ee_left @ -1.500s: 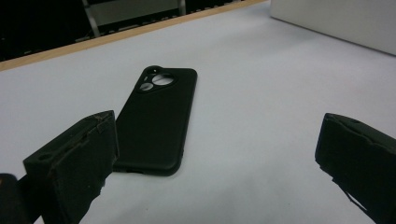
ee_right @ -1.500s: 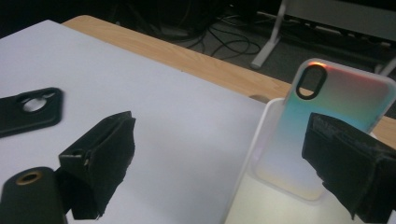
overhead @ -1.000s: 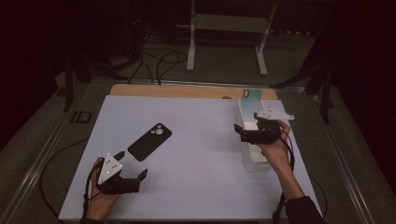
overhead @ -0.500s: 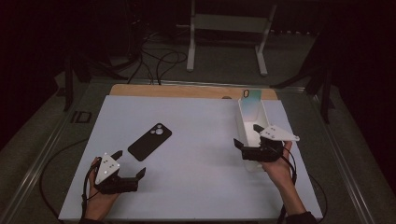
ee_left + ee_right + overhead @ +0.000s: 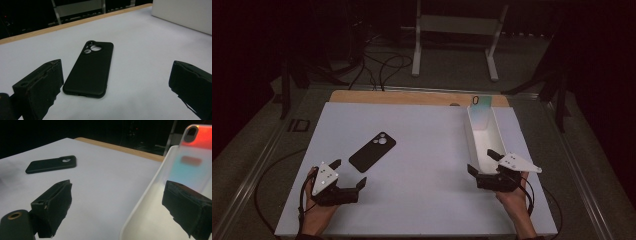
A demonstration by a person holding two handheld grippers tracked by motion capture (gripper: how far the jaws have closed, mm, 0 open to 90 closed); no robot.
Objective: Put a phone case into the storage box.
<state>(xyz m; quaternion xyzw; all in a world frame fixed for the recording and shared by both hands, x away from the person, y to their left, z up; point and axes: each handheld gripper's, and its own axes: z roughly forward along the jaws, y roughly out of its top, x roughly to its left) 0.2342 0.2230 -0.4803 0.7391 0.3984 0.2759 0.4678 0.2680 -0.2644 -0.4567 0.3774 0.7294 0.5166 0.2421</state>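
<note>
phone case [image 5: 372, 152] left on table [image 5: 427, 135], tray [image 5: 484, 137] right

Two handheld grippers, both matte black. Left gripper [image 5: 349, 175] and right gripper [image 5: 482, 161] each topped with a grey three-cornered plate [image 5: 326, 176] dotted with small pale markers. Thin black cable [image 5: 303, 196] looping off each one around the wrist. Chunky rubbery jaw blocks up close, edges scuffed and chipped. Brass-coloured threaded insert [image 5: 14, 215] set in the right gripper's black body. No sleeves in sight, bare forearms.
</note>
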